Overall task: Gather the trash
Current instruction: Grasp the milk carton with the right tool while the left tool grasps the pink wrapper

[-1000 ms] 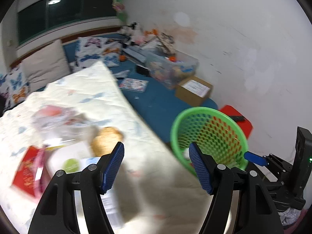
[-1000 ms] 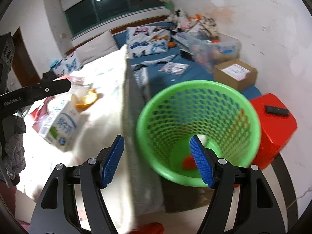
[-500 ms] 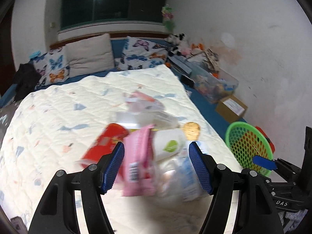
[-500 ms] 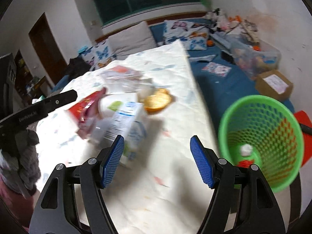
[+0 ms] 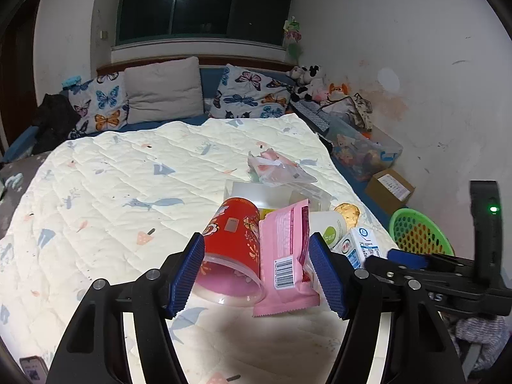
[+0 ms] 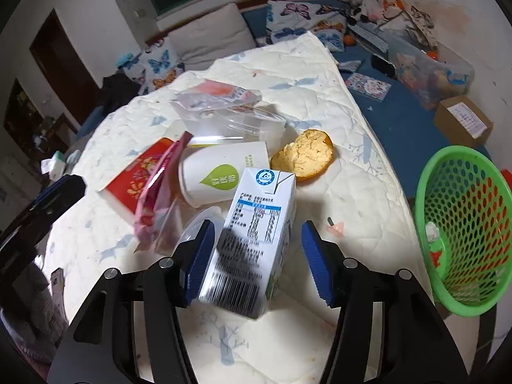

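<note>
While litter crowds quilt (image 5: 128, 192), basket (image 6: 460, 224) beside.

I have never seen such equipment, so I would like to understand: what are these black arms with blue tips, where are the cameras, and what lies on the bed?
There is no robot here. A person holds a tool in each hand. Each tool ends in a two-finger claw with blue pads, and a wide-angle camera on it looks forward along the fingers. So one picture is the left tool's view and the other is the right's.

On the quilt lies trash: a red cup, a pink packet, a white paper cup, a milk carton, an orange peel and a clear plastic box. A green basket stands beside the bed.

The left claw is open, with the red cup and pink packet between its fingers. The right claw has just been closing around the milk carton, but nothing is gripped yet.
</note>
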Motion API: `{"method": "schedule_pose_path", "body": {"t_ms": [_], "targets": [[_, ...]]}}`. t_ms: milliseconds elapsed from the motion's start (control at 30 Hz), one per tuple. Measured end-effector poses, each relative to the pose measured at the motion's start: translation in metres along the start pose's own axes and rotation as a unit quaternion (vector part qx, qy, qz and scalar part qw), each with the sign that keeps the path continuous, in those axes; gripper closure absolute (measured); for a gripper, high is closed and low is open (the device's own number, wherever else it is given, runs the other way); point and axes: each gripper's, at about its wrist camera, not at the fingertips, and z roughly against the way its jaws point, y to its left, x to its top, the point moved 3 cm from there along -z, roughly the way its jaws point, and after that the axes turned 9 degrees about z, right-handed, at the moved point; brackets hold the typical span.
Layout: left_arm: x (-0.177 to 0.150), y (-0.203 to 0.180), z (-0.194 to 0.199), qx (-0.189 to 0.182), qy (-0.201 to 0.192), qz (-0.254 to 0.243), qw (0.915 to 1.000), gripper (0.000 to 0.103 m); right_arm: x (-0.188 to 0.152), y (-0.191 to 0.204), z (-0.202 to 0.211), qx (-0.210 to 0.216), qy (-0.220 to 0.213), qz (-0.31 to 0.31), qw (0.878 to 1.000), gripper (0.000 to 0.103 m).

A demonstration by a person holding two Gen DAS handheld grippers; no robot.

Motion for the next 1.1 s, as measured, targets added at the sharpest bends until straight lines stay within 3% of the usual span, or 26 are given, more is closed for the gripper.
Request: {"method": "schedule_pose_path", "body": {"t_ms": [267,567,1100], "targets": [[0.004,-0.009,-0.016,-0.027,0.022,-0.018,0.9992,0.041,0.004,-0.003,-0.014,-0.010,0.024,-0.027,0.999,0.051],[-0.007,-0.008,-0.027,-0.023,0.042,-0.021,0.9986,0.044,0.003,-0.008,-0.030,-0.009,0.051,-0.037,0.998,0.054],[-0.018,-0.032,-0.039,0.013,0.050,-0.030,0.9982,0.050,-0.007,-0.019,0.010,0.016,-0.012,0.020,1.000,0.060]]}}
